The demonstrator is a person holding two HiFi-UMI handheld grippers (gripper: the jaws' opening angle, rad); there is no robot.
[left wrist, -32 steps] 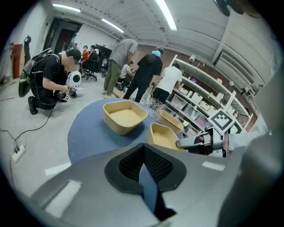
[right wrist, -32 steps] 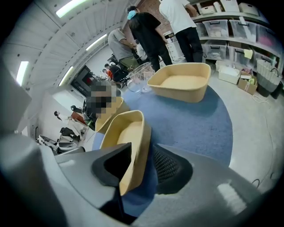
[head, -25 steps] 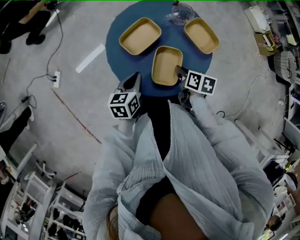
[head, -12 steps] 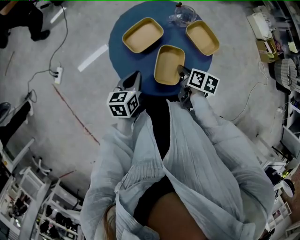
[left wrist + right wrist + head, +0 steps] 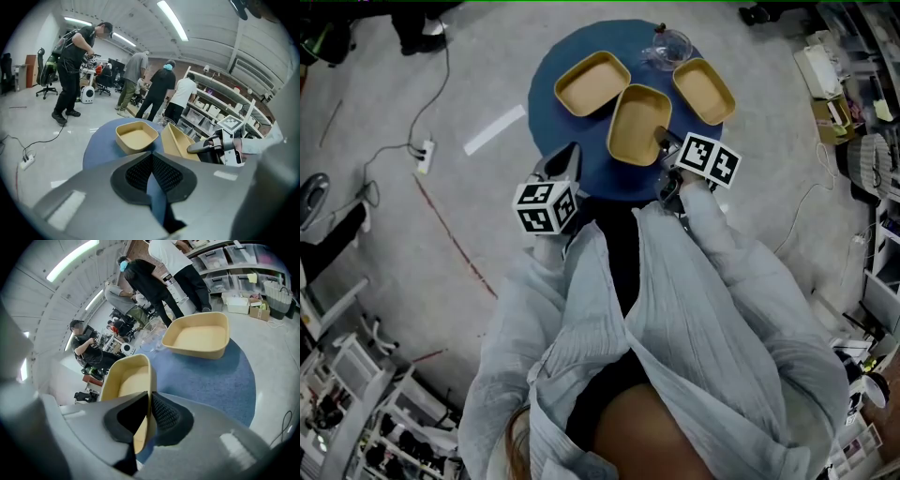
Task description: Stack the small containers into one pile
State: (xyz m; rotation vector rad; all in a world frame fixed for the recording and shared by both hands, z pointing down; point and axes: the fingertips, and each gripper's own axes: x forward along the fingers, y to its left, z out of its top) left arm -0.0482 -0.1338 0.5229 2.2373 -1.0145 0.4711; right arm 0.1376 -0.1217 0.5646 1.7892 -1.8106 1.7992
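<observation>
Looking down at 12 o'clock on a round blue table (image 5: 558, 131) with 3 tan containers, none stacked yet. Nearest, at the table's centre: the middle container (image 5: 637, 124), pinched by its near wall in the right gripper (image 5: 661, 142). Jaws clamped on that wall, 1 pad inside and 1 outside. Tilted, with the gripped side raised. At 11 o'clock from it, almost touching at the corner and lying flat: the far-left container (image 5: 592, 82). At 1 o'clock, a little apart from the held one: the far-right container (image 5: 704, 91). Between those 2, at the table's far edge: a clear glass vessel (image 5: 666, 45). At 7 o'clock of the table, over its near edge: the left gripper (image 5: 570, 155), closed, pads together with nothing between them. Well apart from all 3 containers.
</observation>
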